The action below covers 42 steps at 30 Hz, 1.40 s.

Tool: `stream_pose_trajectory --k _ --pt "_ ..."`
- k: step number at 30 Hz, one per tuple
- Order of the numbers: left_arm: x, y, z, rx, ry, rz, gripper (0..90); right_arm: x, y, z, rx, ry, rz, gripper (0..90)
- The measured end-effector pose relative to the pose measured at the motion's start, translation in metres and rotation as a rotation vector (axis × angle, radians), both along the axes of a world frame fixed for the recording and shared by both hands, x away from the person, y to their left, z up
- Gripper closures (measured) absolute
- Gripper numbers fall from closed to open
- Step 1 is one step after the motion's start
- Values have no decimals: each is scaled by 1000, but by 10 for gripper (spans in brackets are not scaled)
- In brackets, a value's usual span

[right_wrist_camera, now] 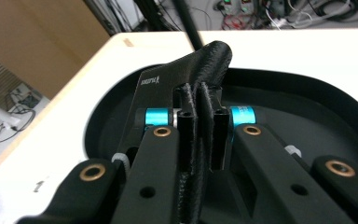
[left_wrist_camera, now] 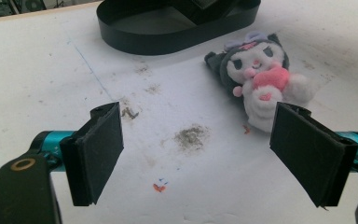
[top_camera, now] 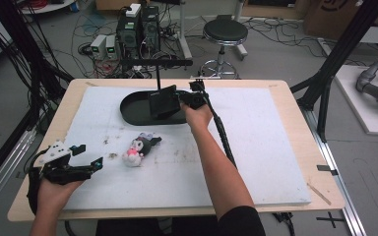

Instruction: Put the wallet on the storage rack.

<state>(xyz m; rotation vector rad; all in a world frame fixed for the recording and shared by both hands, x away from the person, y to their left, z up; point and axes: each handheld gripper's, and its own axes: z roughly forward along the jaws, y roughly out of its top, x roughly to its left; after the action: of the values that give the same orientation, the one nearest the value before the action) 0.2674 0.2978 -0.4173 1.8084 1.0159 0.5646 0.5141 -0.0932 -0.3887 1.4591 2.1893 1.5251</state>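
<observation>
Your right gripper (right_wrist_camera: 199, 135) has its fingers (right_wrist_camera: 186, 130) clenched tight on a thin black pouch-like piece (right_wrist_camera: 186, 79), pinching its edge so that the piece stands up between them. In the high view that black piece (top_camera: 163, 102) hangs over the black oval tray (top_camera: 133, 105), at the tray's right end. Your right gripper (top_camera: 189, 98) sits at that same end of the tray, with your right hand (top_camera: 198, 114) just behind it and your forearm stretched straight out from the near edge of the surface (top_camera: 270, 123) toward the tray.

Your left gripper (left_wrist_camera: 200, 154) is released: its fingers (left_wrist_camera: 98, 149) stand wide apart with nothing between them, above the stained white surface (left_wrist_camera: 37, 84). They aim toward the tray (left_wrist_camera: 135, 35), with the plush toy (left_wrist_camera: 261, 79) lying on the near side of the tray, just ahead of the right-hand finger. From above, your left gripper (top_camera: 86, 160) rests low, well to the near left of the tray, in your left hand (top_camera: 54, 191), and the plush toy (top_camera: 140, 147) lies between it and the tray.
</observation>
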Motion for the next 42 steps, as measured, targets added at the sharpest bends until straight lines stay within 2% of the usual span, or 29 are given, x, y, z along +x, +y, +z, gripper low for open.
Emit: stream_pose_trajectory --k 3,4,5,7,8,9,12,14,15,20,21,22,24,26,30,32,36,42 --pt "0 -1 -1 1 2 -1 171 4 -4 -5 -31 10 -13 861" --pt "0 -2 -1 -1 2 -1 172 5 -5 -7 -57 19 -19 822" --pt "0 -2 -1 0 2 -2 172 5 -5 -7 -57 19 -19 822" --pt "1 -2 -1 1 5 -5 171 6 -6 -9 -80 22 -17 687" --pt "1 -2 -1 2 6 -5 171 7 -8 -10 -87 32 31 636" --pt "1 -2 -1 3 6 -7 171 7 -8 -10 -87 32 31 636" --pt "1 -3 -1 4 9 -6 171 6 -11 -7 -109 31 33 557" --pt "1 -3 0 3 10 -8 171 5 -14 -5 -118 38 41 491" --pt "1 -4 0 5 12 -10 171 3 -17 -2 -125 33 53 425" --pt "5 -9 1 3 17 -25 171 -4 -22 9 -144 2 75 359" --pt "6 -10 1 2 17 -30 171 -10 -24 16 -175 -17 77 348" --pt "8 -12 2 -2 16 -33 171 -10 -24 16 -175 -17 77 348" --pt "11 -16 4 -4 14 -44 171 -17 -28 22 -204 -63 78 348" --pt "15 -19 5 -5 11 -53 171 -26 -36 27 -254 -102 69 338" --pt "26 -28 6 -14 15 -79 171 -39 -55 29 -295 -83 84 296" --pt "30 -33 6 -16 18 -91 171 -48 -69 30 -297 -102 79 294" --pt "39 -43 5 -12 25 -116 172 -69 -99 32 -287 -108 63 276" --pt "44 -54 6 -6 22 -145 171 -109 -144 29 -267 -129 47 237"
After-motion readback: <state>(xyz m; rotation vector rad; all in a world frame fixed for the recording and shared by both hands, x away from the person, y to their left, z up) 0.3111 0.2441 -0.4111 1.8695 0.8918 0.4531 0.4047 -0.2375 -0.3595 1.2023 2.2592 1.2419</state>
